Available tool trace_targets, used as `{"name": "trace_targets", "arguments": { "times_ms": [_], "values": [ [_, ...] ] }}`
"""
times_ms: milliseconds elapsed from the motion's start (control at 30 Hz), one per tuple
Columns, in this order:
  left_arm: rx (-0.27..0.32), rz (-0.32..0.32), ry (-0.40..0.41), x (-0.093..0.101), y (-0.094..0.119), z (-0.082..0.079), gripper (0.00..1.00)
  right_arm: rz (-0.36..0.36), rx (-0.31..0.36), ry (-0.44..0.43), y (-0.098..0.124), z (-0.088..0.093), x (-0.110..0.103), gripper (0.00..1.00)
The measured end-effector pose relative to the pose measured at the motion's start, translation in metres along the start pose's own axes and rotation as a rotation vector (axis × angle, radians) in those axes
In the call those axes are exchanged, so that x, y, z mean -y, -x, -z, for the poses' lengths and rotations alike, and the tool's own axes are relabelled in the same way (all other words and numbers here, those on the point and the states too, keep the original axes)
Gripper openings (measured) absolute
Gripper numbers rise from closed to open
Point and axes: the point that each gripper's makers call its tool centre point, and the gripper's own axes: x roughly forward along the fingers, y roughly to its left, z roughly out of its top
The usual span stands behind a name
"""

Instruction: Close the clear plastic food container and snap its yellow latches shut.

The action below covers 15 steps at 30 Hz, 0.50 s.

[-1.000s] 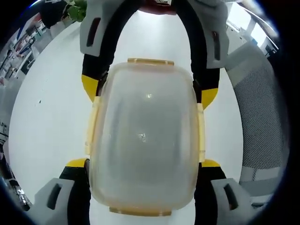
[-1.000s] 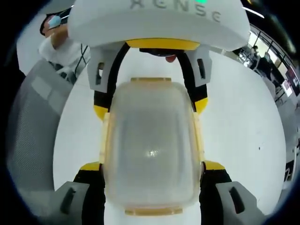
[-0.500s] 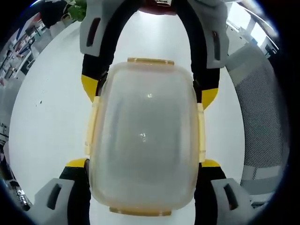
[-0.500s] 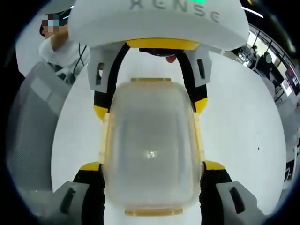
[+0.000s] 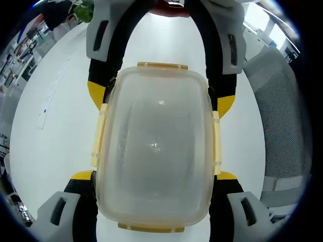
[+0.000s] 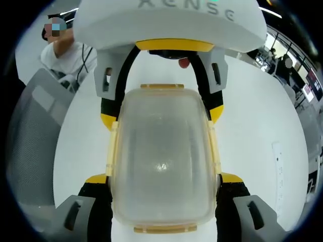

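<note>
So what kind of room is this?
Probably an office or lab: a wide white table, a grey mesh office chair, and cluttered workstations in the background.

Right gripper (image 6: 162, 186) jaws clamp the clear container (image 6: 161, 161) by its near end, left gripper (image 6: 161, 101) on the far end. Lid on, yellow latches (image 6: 112, 151) flat along sides. White table (image 6: 252, 131) below.

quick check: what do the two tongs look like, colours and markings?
Both match: the left tongs and the right tongs have grey housings with dark slots, black arms and yellow tips. In the right gripper view, the opposite unit carries a white box with grey lettering over a yellow band.
</note>
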Motion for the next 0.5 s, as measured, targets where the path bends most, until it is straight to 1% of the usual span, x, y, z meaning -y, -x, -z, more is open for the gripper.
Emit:
{"name": "trace_targets", "arguments": {
  "times_ms": [233,500],
  "values": [
    [-0.013,0.0,0.002,-0.0032,-0.0008,0.0001,0.94,0.001,0.014,0.0,-0.0013,0.0006,0.004,0.86],
    [0.0,0.0,0.001,-0.003,-0.0009,-0.0004,0.94,0.001,0.014,0.0,-0.0017,0.0003,0.0035,0.86]
  ]
}}
